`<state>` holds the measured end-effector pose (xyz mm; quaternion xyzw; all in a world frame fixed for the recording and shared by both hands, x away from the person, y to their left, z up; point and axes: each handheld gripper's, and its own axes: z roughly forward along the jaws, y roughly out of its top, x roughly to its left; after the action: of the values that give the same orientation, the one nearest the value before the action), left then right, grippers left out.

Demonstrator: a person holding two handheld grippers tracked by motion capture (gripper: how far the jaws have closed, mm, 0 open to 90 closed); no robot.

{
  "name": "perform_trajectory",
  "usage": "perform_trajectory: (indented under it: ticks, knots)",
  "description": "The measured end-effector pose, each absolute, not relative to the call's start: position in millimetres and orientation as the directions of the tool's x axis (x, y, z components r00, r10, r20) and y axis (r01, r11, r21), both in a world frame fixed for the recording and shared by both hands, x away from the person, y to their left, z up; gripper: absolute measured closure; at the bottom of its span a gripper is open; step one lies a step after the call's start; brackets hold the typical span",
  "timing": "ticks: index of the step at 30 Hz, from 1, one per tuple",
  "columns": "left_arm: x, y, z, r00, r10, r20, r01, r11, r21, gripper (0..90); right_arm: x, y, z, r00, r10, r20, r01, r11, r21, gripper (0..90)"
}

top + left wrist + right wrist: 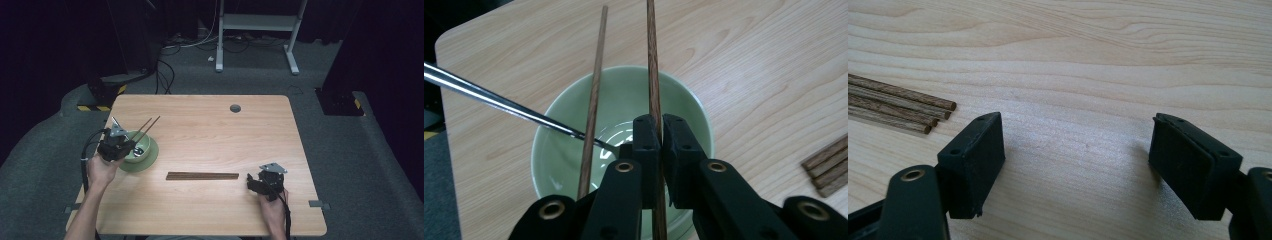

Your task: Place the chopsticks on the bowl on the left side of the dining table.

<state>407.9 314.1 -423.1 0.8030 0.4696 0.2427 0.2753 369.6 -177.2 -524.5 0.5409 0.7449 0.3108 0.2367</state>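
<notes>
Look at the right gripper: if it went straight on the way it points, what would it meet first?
Probably the bare table. The right gripper points at wood between its open jaws, with the chopstick bundle off to one side. Depth is unclear.

Bare table [210,130] beyond the bowl [142,150]; chopstick bundle [202,175] probably blocks mid-front.

Wood table [210,125] w/ green plate [150,161] at left, chopstick bundle [202,175] centre-front

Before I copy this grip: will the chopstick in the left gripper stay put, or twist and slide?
The chopstick looks stiff, a straight thin wooden rod. Round and smooth, it may pivot or slip, since the shut left gripper pinches it at one narrow spot. The second chopstick seems to lean loose in the bowl and would likely roll.
</notes>
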Motion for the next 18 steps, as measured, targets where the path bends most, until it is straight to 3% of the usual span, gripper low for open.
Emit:
perform_trajectory:
  ticks: [18]
  knots:
    - [413.0, 325.8, -434.1, 0.412, 0.895, 0.172, 0.65, -0.421, 0.632, 84.3, 369.6, -177.1, -524.5, -0.303, 0.953, -0.016, 0.658, 0.222, 0.719, 21.5]
